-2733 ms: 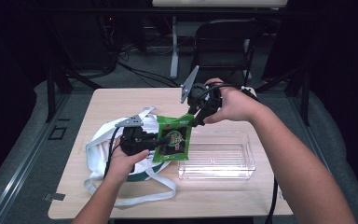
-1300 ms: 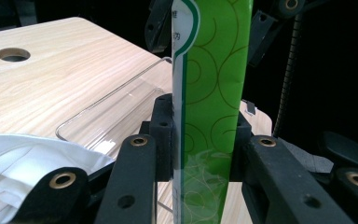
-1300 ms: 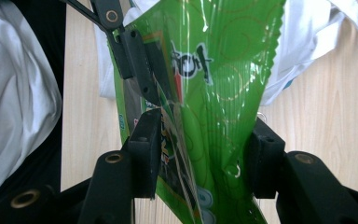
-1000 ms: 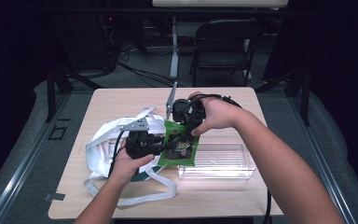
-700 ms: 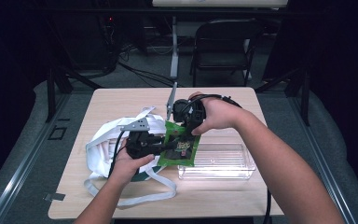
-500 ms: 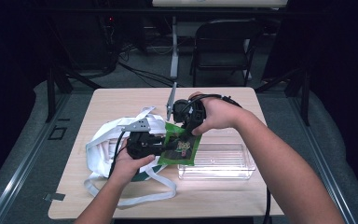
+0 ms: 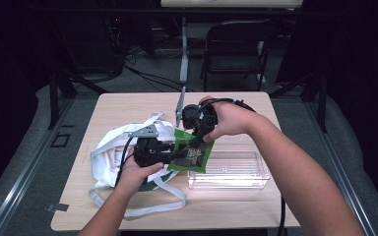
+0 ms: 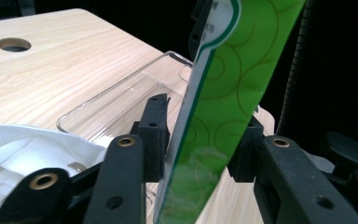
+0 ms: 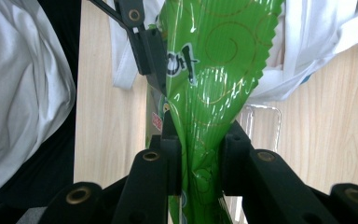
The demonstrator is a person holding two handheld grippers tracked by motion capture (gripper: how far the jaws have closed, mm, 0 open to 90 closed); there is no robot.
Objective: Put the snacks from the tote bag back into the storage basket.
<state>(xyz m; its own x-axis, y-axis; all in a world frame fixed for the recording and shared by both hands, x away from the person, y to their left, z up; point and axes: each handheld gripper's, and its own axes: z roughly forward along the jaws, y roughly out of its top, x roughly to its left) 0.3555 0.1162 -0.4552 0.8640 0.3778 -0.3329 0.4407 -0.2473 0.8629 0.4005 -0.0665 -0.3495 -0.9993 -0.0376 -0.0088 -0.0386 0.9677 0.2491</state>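
Lowered since earlier, green snack packet hangs above clear tray near desk's front edge; right gripper clamps it, left gripper's jaws stand apart, probably releasing.

A pale wooden counter stands on grey floor; beyond its far edge a black folding chair and cables lie in a dark room; light falls from above.

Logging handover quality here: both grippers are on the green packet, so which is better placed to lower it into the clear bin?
Right, probably. The right gripper has its jaws pinched on the green packet at its crimped top edge and sits nearest the clear bin. The left gripper is over the white bag, jaws loose.
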